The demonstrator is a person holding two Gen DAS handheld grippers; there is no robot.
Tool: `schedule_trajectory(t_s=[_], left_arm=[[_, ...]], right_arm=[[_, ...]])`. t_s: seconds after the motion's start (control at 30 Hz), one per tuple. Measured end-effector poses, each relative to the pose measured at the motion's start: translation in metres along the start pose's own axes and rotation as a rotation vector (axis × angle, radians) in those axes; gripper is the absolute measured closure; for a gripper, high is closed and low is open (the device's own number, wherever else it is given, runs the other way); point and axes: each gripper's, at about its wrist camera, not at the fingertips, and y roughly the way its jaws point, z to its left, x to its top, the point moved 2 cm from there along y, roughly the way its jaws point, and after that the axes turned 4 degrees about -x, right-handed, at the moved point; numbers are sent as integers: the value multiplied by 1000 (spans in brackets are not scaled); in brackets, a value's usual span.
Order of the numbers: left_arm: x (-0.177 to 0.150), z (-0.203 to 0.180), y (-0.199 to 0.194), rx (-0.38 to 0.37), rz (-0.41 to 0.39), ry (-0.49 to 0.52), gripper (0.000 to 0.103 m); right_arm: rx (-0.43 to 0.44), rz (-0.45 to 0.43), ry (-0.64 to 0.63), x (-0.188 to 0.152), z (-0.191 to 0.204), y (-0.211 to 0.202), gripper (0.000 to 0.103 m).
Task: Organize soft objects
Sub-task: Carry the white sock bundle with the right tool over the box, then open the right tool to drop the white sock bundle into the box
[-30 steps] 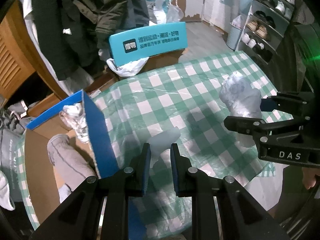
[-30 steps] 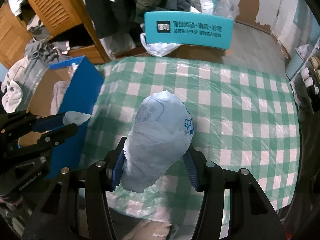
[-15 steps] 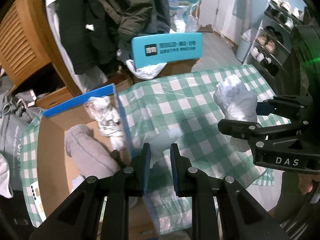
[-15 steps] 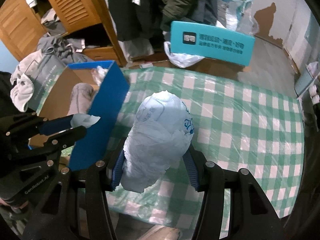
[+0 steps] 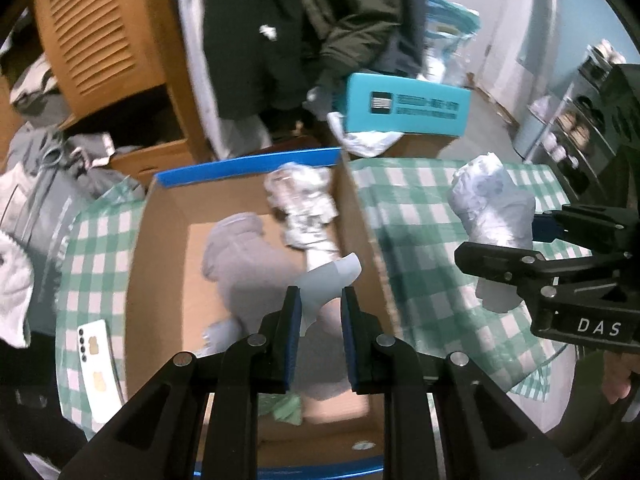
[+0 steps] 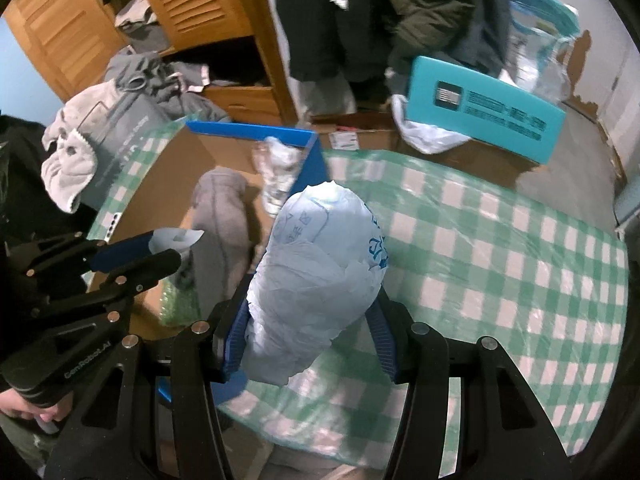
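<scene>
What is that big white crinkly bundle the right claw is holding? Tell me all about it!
The white plastic bag bundle looks like a thin, wrinkled bag stuffed full, with blue printing on it. It stands upright, rounded on top, squeezed between the pads of the right gripper, held above the green checked tablecloth beside the cardboard box.

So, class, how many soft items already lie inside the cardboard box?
2: a grey garment in the middle and a crinkled plastic bundle at the far corner; more may be hidden.
</scene>
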Motion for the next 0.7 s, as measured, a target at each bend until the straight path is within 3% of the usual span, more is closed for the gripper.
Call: schedule_trajectory(t_s=[0.33,0.7], left_arm=[[-13,55,6,42,18,-107,84],[-23,80,16,68,53,-168,79]], right_arm=[[22,34,-80,22,49,28,50],[30,80,-151,26,78,55,46]])
